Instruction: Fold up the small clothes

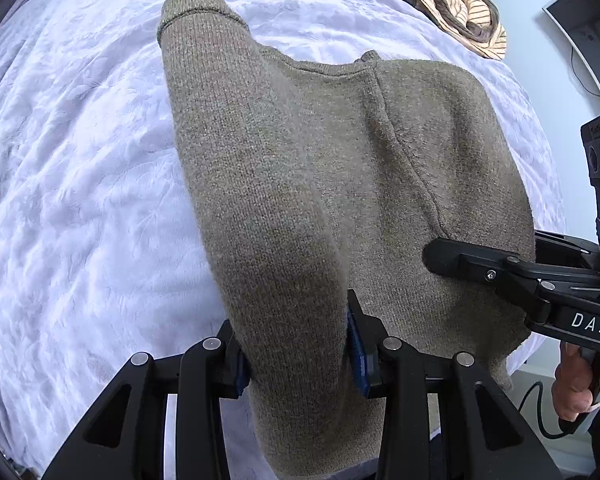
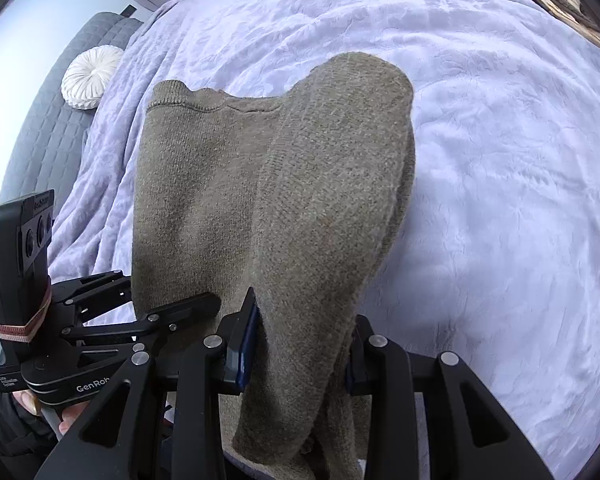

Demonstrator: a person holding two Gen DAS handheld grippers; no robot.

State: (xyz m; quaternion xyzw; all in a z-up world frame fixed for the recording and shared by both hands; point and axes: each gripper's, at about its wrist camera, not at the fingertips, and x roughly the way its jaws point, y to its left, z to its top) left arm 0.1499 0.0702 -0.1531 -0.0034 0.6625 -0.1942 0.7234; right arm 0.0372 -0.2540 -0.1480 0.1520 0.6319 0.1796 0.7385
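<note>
Olive sweater (image 1: pixel 340 168) is clamped by left gripper (image 1: pixel 300 354) and right gripper (image 2: pixel 300 354) over white bedspread (image 1: pixel 80 180); striped garments (image 1: pixel 452 4) lie beyond, well apart.

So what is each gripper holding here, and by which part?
Both hold the olive-brown knitted sweater: the left gripper clamps a bunched fold at its near edge, the right gripper another beside it.

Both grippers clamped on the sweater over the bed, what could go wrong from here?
1. The olive knit sweater is bunched thick between the left gripper fingers; layers may slip out unevenly.
2. The right gripper pinches a folded sleeve; it could unfold when laid down.
3. The far end drags on the white bedspread and could crumple.
</note>
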